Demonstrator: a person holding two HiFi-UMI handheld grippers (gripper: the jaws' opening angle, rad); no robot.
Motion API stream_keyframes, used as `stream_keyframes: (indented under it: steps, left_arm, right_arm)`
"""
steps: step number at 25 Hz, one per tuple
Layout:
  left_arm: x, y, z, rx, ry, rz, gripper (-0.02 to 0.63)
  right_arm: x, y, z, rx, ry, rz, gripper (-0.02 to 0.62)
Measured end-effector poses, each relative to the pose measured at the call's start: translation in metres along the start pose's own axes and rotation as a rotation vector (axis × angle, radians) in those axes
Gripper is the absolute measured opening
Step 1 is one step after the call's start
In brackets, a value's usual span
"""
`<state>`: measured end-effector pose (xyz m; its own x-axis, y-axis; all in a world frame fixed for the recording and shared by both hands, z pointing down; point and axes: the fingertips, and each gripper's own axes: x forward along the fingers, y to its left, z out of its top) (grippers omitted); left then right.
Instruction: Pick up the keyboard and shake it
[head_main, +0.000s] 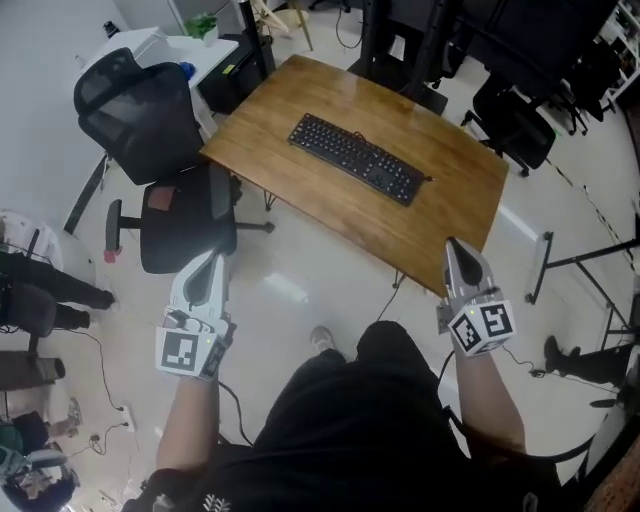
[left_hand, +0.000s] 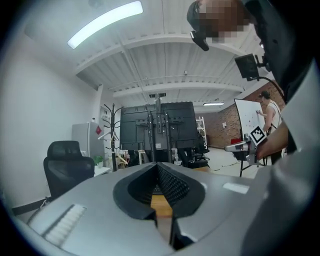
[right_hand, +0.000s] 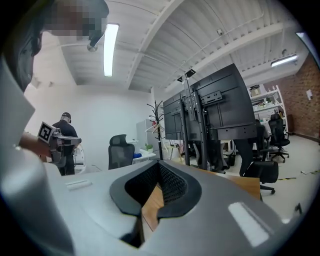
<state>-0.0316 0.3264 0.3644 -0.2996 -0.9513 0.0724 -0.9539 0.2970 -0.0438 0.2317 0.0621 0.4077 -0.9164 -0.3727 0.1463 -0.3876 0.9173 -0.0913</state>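
Keyboard lying on the table, office chair left of the table

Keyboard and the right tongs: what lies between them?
Only bare wooden tabletop, seen in the head view. The keyboard lies mid-table; the right tongs, shut and empty, hover by the near edge.

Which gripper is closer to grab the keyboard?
Right. The right gripper sits at the table's edge near the keyboard; the left gripper hangs by the chair, farther off.
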Motion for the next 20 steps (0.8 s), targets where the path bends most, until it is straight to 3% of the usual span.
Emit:
stream_keyframes:
  steps: [6, 12, 20]
  left_arm:
    - [0.044, 0.011, 0.009, 0.003, -0.022, -0.050, 0.000]
    - [0.110, 0.058, 0.016, 0.041, -0.038, -0.051, 0.000]
    - [0.233, 0.087, 0.036, 0.187, -0.068, -0.104, 0.000]
  right_arm:
    - [0.025, -0.026, -0.006, 0.000, 0.022, -0.052, 0.002]
    - [0.097, -0.051, -0.007, -0.008, -0.010, -0.102, 0.002]
    - [0.170, -0.112, 0.005, -0.067, -0.057, -0.240, 0.002]
